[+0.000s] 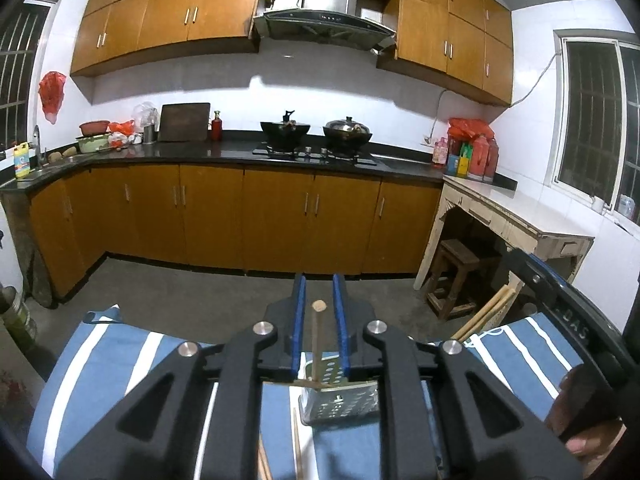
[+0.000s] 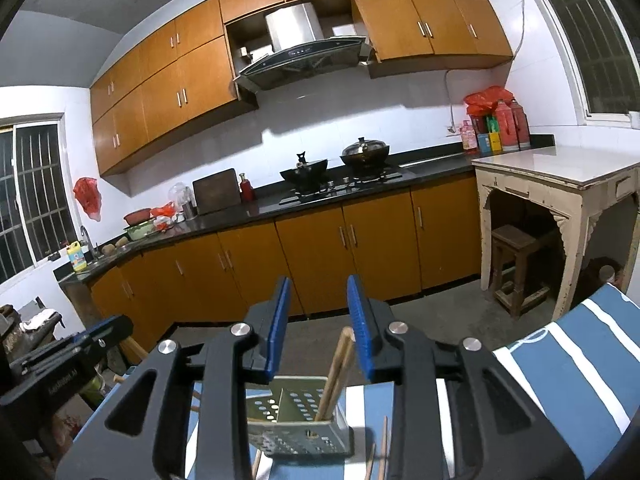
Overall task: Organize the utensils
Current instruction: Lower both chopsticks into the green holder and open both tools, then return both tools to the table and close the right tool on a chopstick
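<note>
A perforated metal utensil holder [image 1: 340, 400] stands on a blue and white striped cloth [image 1: 104, 364]. My left gripper [image 1: 320, 300] is open above it; a wooden chopstick [image 1: 318, 340] stands upright between its blue pads without touching them, its lower end in the holder. In the right wrist view the same holder [image 2: 296, 420] has two chopsticks [image 2: 336, 372] leaning in it. My right gripper [image 2: 316, 292] is open above the holder, the chopsticks close to its right pad. Loose chopsticks [image 2: 384, 444] lie on the cloth beside the holder.
The right gripper's body [image 1: 560, 300] shows at the right of the left wrist view, with more chopsticks [image 1: 484, 316] near it. Behind are a dark kitchen counter [image 1: 224, 150] with two woks, orange cabinets, and a pale side table [image 2: 560, 168] over a wooden stool [image 2: 516, 264].
</note>
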Tool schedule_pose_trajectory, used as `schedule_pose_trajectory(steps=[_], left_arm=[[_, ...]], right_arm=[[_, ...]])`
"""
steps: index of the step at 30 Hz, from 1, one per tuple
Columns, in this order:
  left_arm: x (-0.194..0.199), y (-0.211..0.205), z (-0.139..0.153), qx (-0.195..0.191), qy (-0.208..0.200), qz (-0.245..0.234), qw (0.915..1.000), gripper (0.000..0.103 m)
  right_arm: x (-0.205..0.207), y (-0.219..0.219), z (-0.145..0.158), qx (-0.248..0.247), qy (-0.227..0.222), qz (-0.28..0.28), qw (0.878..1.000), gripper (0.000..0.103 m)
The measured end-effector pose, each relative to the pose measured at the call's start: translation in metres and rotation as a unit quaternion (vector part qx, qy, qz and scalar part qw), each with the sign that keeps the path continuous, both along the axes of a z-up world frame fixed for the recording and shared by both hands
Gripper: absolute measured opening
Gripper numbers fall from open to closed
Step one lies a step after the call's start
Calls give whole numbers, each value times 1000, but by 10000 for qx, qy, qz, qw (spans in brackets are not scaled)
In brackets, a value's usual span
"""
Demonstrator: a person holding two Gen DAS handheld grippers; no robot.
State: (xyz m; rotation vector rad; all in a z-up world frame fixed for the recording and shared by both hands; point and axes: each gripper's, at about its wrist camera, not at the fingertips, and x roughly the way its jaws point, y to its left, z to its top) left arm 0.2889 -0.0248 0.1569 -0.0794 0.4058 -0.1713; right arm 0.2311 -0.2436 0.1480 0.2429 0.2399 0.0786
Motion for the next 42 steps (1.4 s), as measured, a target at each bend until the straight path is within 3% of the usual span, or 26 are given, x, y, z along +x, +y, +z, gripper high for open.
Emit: schedule_pose_trajectory(steps=[6,11,19,26,32,34,36,42], left_arm=[[-32,14,5,80,-37,116,9999,20],[-64,32,-14,124,125,169,9997,22],[-90,60,-105,245,844,367,9955,23],[-86,76,-170,223,1514,490,9870,23],[-84,73,-195,190,1830,320,9824,23],[-81,69,-200,144,1936,233,9807,23],[-80,67,-205,84,2035,163,9789,23],[-73,57,-219,23,2272,23,9738,21]], right_arm=[[-28,-14,-8,-75,186,-134,9997,31],[-52,-35,-42,-134,577,-313,9978,31],[-55,-49,-130,-102,1668,-349,9853,31],[-49,-20,-199,-236,2589,209,9654,31],[-42,-1,-221,-528,2983,365,9523,31],[-43,0,-224,-624,3017,340,9507,26],[-43,1,-224,-905,2978,211,9501,10],[-41,-31,-225,-513,3023,-403,9510,8]])
